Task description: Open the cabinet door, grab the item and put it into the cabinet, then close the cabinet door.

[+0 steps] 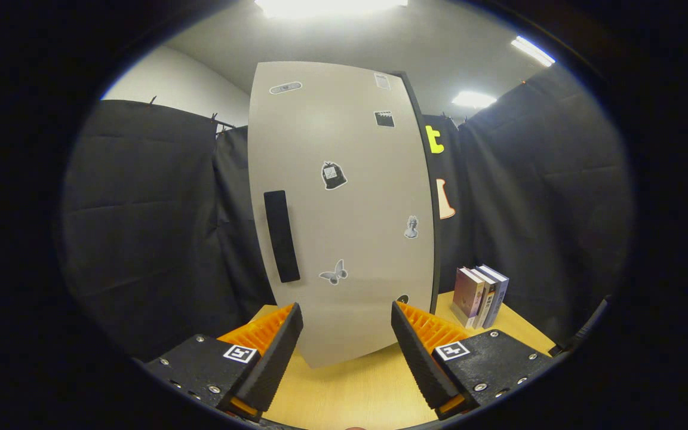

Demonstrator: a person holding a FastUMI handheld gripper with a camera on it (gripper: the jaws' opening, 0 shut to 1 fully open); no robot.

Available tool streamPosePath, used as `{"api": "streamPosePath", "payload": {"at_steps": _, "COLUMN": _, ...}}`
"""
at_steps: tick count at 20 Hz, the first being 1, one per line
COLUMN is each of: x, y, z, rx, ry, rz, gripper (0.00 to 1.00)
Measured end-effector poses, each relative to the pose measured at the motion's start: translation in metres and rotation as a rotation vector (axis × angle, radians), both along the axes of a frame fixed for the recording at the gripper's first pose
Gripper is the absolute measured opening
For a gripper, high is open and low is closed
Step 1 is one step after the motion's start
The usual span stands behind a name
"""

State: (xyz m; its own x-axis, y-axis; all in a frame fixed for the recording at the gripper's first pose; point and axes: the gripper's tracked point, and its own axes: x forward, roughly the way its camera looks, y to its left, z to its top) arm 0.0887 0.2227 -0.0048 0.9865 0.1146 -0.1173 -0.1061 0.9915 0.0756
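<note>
A tall pale cabinet (344, 197) stands on the wooden table (344, 388) just ahead of my fingers. Its door is shut and carries several small stickers. A dark upright handle (281, 236) sits near the door's left side, above my left finger (272, 346). My gripper (347, 334) is open, with nothing between the fingers, pointing at the lower part of the door. A few upright books (480, 295) stand to the right of the cabinet, beyond my right finger (421, 346).
Black cloth walls close the booth behind and on both sides of the cabinet. The table's edge runs close behind the books on the right. Bare table top lies between the fingers and the cabinet's foot.
</note>
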Motion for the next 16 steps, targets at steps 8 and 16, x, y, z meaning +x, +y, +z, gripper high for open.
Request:
{"api": "streamPosePath", "payload": {"at_steps": 8, "x": 0.0007, "y": 0.0019, "z": -0.0073, "rx": 0.014, "ry": 0.022, "rz": 0.022, "gripper": 0.93}}
{"api": "streamPosePath", "payload": {"at_steps": 16, "x": 0.0026, "y": 0.0063, "z": -0.0055, "rx": -0.005, "ry": 0.023, "rz": 0.042, "gripper": 0.93}}
